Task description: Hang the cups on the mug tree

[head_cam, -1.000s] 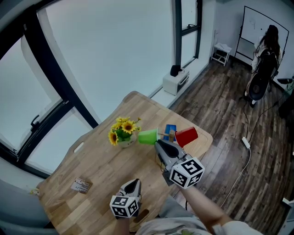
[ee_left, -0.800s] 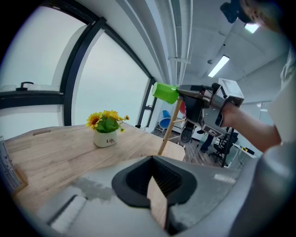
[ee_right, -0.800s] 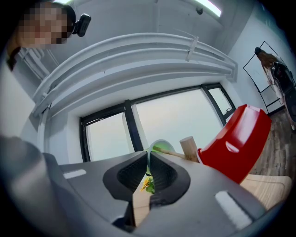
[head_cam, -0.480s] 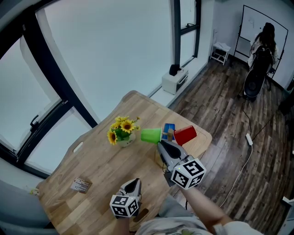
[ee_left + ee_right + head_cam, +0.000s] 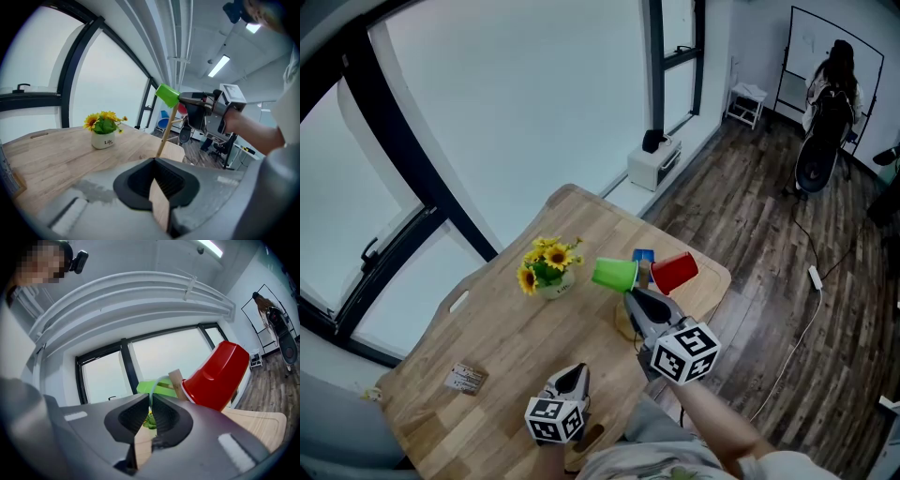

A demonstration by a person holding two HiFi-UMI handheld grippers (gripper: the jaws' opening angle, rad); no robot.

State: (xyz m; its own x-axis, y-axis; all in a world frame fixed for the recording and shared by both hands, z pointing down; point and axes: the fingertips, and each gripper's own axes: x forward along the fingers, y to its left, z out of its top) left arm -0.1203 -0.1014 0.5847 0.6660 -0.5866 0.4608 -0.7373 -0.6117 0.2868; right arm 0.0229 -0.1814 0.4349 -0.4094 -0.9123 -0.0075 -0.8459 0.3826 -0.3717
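Green cup nearly on the mug tree: handling notes + a head count

So the green cup [image 5: 614, 274] is up off the table [image 5: 516, 337], lying on its side at the top of the mug tree [image 5: 165, 136], just left of the red cup [image 5: 675, 272]. The right gripper [image 5: 635, 298] has its tongs nipped onto the thin rim of the green one; you can see the edge running down between them in the right gripper view. The left gripper [image 5: 572, 373] sits low over the near end of the table, tongs pressed together with nothing in them.

Handling-wise, my guess is these are thin plastic party cups: super light, a bit flexy, and smooth. The rim is the sensible place to grab since it's the stiffest bit, but squeeze hard and the wall will probably buckle. Light also means it could swing or slide off a peg easily.

Count:
- cups: 3 (green, red, and a blue cup [image 5: 643, 255] behind; can't tell if that one's properly hung)
- mug trees: 1
- grippers: 2
- flower pot [image 5: 548, 272]: 1
- small card [image 5: 466, 378]: 1
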